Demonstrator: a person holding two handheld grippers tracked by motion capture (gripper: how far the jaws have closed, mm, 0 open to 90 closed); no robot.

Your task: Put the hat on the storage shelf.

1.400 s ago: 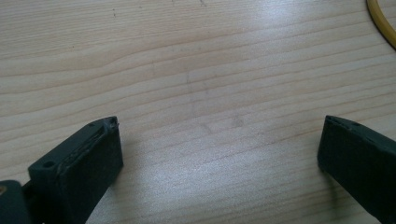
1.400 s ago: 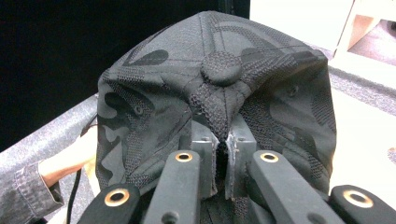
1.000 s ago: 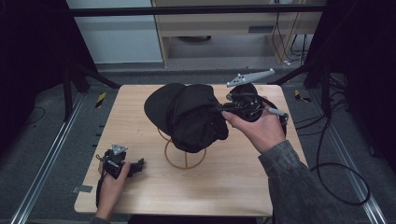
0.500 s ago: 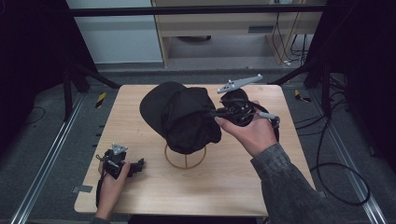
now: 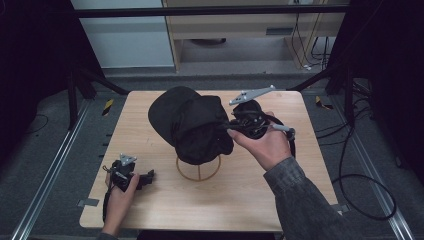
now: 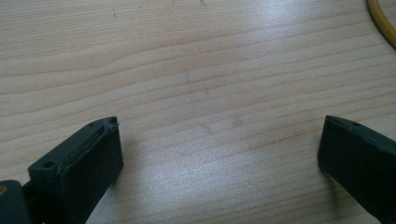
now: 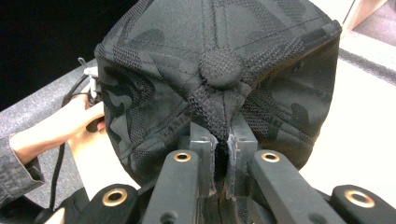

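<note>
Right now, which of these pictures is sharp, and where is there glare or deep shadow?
Right gripper view: the black cap is crisp, weave and top button clear. Left gripper view: the wooden table shines with pale glare; the jaws look soft at the edges. High view: dim and grainy, the cap nearly featureless, the room's sides black.

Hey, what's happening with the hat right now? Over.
Right gripper pinching black cap above wire stand. Left gripper open, resting on table. Nothing blocking.
</note>
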